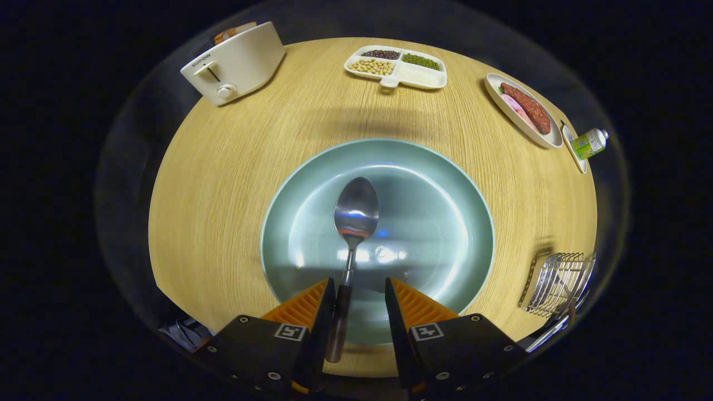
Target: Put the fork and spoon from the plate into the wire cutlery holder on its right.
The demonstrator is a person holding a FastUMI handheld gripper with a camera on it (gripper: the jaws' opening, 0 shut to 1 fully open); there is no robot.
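A metal spoon with a dark handle lies in the pale green plate, bowl pointing away from me. Its handle runs back over the plate's near rim and between my fingers, close against the left finger and apart from the right one. My gripper is open, low over the plate's near edge. The wire cutlery holder stands to the right of the plate by the table's edge. A piece of metal cutlery, likely the fork, sticks out of the holder toward me.
On the round wooden table, a cream toaster stands far left. A divided tray of beans is beyond the plate. An oval dish with meat and a small green bottle are far right.
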